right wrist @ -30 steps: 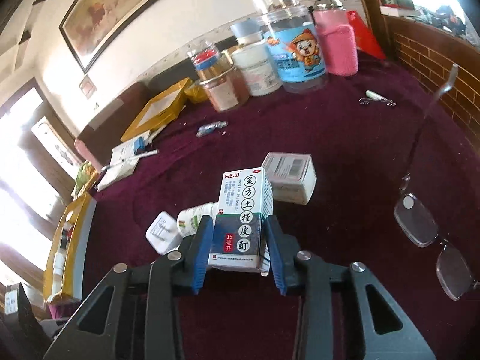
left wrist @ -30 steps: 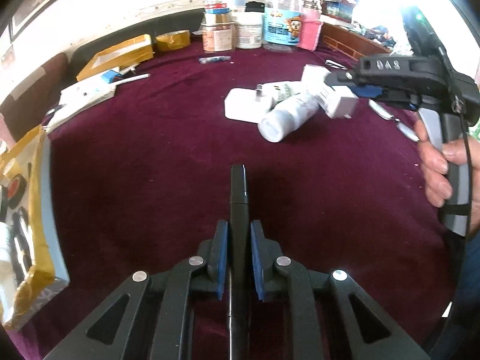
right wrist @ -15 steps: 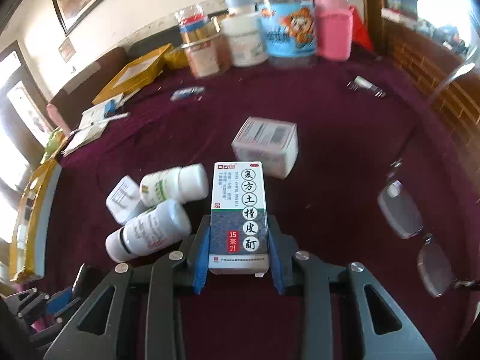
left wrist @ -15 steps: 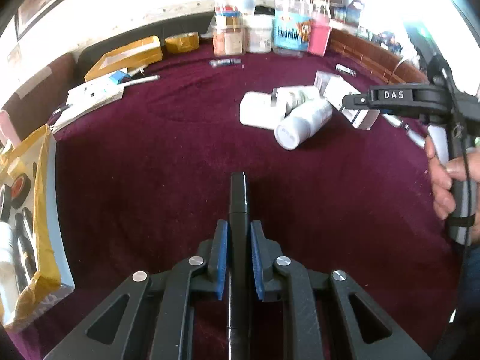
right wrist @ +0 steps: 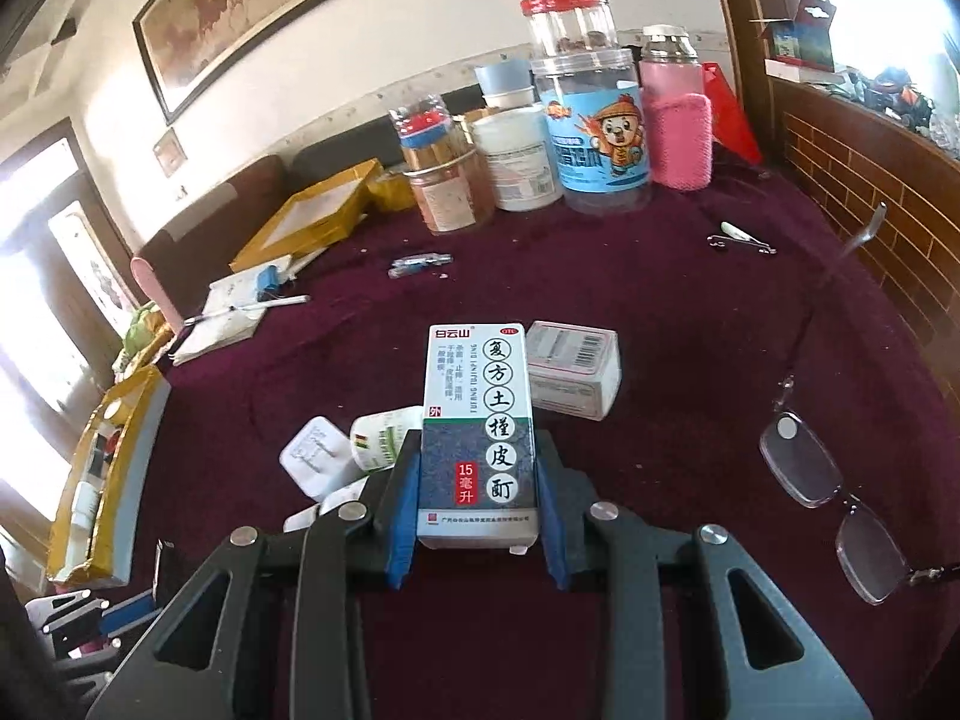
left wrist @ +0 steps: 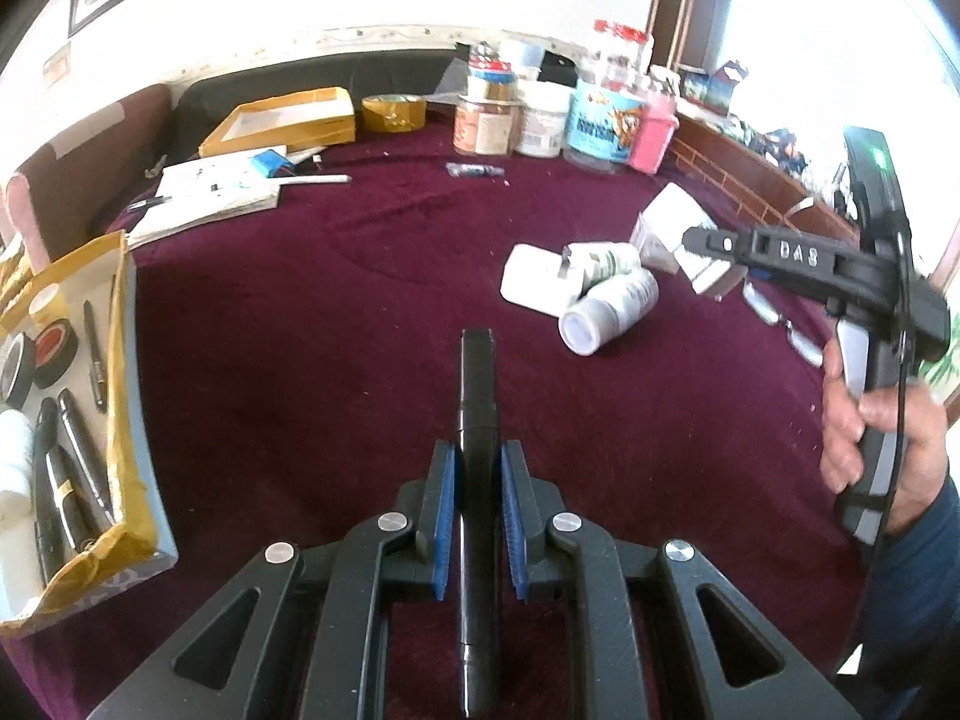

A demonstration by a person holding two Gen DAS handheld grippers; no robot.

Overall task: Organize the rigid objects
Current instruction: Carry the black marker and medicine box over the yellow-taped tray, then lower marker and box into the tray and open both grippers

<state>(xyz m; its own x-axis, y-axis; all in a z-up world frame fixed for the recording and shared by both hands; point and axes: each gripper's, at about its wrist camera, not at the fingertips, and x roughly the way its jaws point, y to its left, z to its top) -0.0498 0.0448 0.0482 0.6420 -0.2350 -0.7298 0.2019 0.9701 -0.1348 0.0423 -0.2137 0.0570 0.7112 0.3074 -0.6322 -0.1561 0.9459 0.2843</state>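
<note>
My left gripper (left wrist: 477, 498) is shut on a black pen (left wrist: 477, 384) that points forward above the maroon cloth (left wrist: 300, 330). A white and grey medicine box (right wrist: 477, 420) with Chinese print stands between the blue pads of my right gripper (right wrist: 477, 498), which is shut on it. In the left wrist view the right gripper (left wrist: 702, 246) hangs at the right, held by a hand (left wrist: 864, 444), over two white pill bottles (left wrist: 612, 306) and a white flat case (left wrist: 534, 282). A second white box (right wrist: 573, 369) lies just beyond the held one.
An open yellow-edged box (left wrist: 120, 396) with pens and tape rolls sits at the left edge. Jars, a blue-labelled tub (right wrist: 600, 132) and a pink bottle (right wrist: 678, 126) stand at the back. Glasses (right wrist: 834, 498) lie at the right, a notebook (left wrist: 210, 198) and a yellow tray (left wrist: 282, 120) at the far left.
The left gripper has risen and backed off with the pen, so more of the cloth shows. The right gripper has shifted with the medicine box, first tilting down, then up again.
</note>
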